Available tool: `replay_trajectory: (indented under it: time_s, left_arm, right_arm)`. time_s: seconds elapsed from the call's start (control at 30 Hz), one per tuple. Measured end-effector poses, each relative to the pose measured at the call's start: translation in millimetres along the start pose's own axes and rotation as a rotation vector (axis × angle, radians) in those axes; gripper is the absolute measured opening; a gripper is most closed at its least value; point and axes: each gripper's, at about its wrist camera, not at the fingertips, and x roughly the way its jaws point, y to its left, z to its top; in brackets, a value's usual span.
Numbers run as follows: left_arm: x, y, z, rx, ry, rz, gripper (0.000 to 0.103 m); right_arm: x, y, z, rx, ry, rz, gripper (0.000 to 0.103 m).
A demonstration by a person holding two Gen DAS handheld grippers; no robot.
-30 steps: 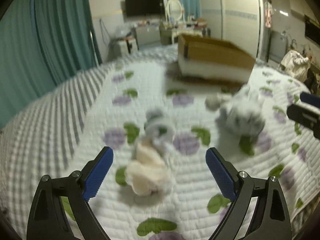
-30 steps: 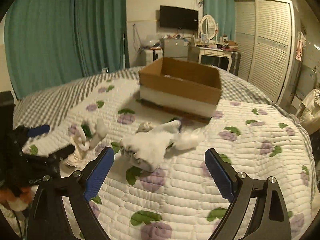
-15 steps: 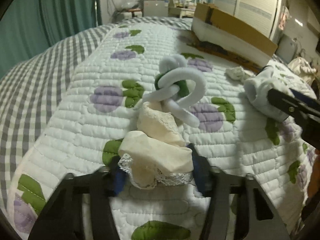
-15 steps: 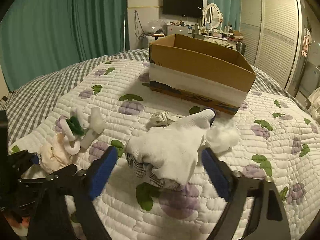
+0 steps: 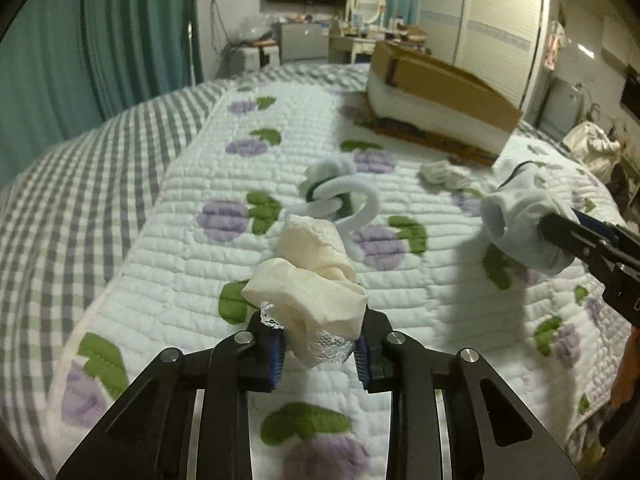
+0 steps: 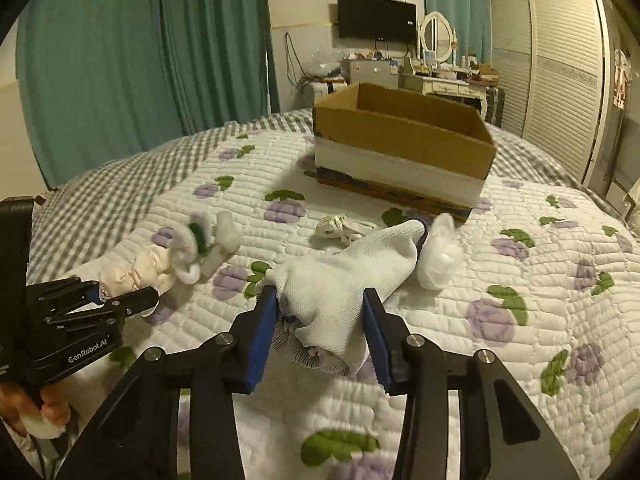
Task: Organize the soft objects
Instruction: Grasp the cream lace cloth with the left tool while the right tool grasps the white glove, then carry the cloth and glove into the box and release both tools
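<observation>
Clamped between the blue pads of the left tongs (image 5: 320, 354) is a cream lace-trimmed cloth (image 5: 310, 280), held just above the quilted bed (image 5: 180, 208). A white sock (image 6: 344, 292) is gripped at its bunched end by the right tongs (image 6: 320, 332), its far end trailing toward a small white wad (image 6: 438, 256). A white looped band with a green piece (image 5: 340, 196) is seen lying just beyond the cloth. A crumpled white item (image 5: 444, 174) rests near an open cardboard box (image 6: 404, 148), farther up the bed.
</observation>
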Motion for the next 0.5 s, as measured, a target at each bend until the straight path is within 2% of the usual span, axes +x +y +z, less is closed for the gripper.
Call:
replay_trajectory:
  time_s: [0.27,0.43,0.5]
  left_arm:
    - [-43.8,-38.8,18.2,0.057,-0.080,-0.066,0.027]
    - [-58.0,-60.4,54.0,0.099,-0.135,-0.098,0.027]
    - [-60.0,-68.7,73.2,0.113,-0.159,-0.105,0.027]
  right_arm:
    - [-42.4,-14.1,6.3,0.023,-0.075,0.020,0.042]
    - [-69.2,-31.2,40.4,0.009,-0.145,0.028,0.042]
    - [-79.5,-40.2,65.0,-0.005,-0.176,0.031,0.042]
